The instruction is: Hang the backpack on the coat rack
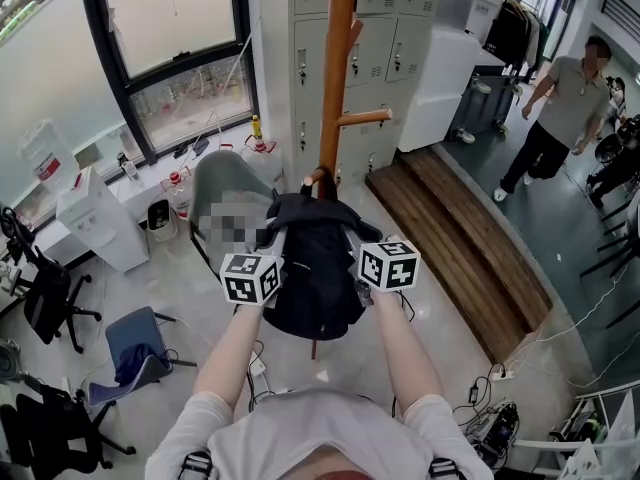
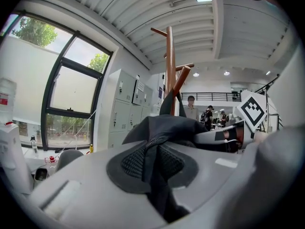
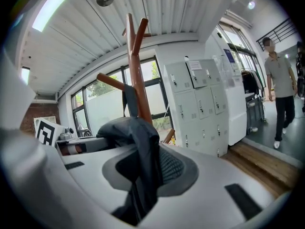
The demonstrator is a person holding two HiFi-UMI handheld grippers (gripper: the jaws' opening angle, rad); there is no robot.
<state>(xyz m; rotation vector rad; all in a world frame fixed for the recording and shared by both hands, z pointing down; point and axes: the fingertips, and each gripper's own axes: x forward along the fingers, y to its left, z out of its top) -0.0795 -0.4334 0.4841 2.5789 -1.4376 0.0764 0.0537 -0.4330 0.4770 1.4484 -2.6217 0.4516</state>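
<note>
A black backpack (image 1: pixel 315 268) hangs between my two grippers, right in front of the wooden coat rack pole (image 1: pixel 338 68). Its top loop (image 2: pixel 167 104) reaches up to a lower peg (image 1: pixel 318 178) by the pole; whether it rests on the peg is hard to tell. My left gripper (image 1: pixel 272 242) is shut on black backpack fabric (image 2: pixel 157 147) at the bag's left shoulder. On the bag's right side, my right gripper (image 1: pixel 362 238) is shut on a fold of the same fabric (image 3: pixel 143 151). The pole (image 3: pixel 136 80) and its pegs rise just behind the bag.
Grey lockers (image 1: pixel 390 28) stand behind the rack. A low wooden platform (image 1: pixel 460 238) runs to the right, where a person (image 1: pixel 565 118) walks. A grey chair (image 1: pixel 225 183) sits left of the rack, and a blue chair (image 1: pixel 135 343) and black office chairs (image 1: pixel 45 303) lie farther left.
</note>
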